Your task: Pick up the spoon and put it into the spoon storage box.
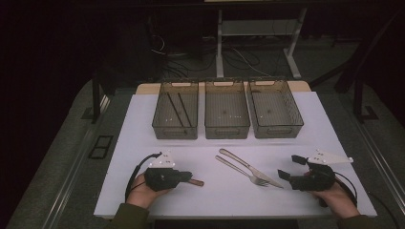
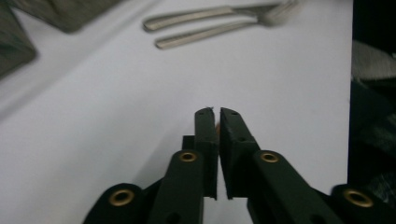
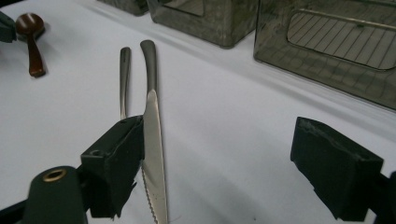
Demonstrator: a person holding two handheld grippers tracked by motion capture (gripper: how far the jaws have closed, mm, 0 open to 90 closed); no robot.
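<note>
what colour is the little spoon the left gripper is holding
Dark reddish-brown, like wood. The wooden spoon shows best in the right gripper view, at the top left beside the left gripper.

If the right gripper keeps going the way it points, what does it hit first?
Probably the knife: it lies between the open fingers of the right gripper, beside one of them, with the fork just beyond. Depth is unclear.
</note>
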